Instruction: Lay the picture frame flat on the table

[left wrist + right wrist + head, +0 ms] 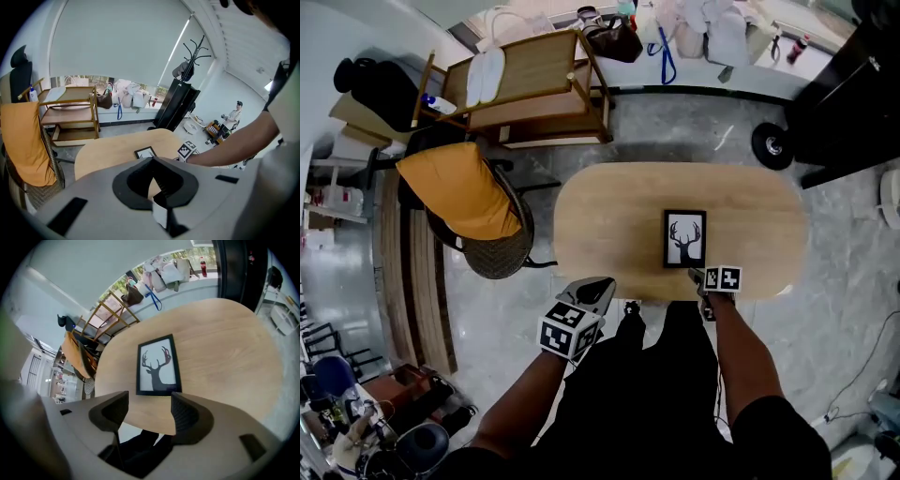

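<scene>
Task apparently done: the black rectangular stag-print picture frame [684, 238] lay flat mid-picture on the oval pale-wood bench [609, 216], so the right gripper [149, 404] just below it gaped empty; the left gripper [151, 160], lower left, was pinched together on nothing.

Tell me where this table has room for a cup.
Free: the table left of the picture frame, toward the chair, and right of it to the round end. Crowded: the near edge, by the right hand-held gripper.

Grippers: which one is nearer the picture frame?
The right gripper, just short of the picture frame and pointing at it; the left gripper is farther off, to the side.
</scene>
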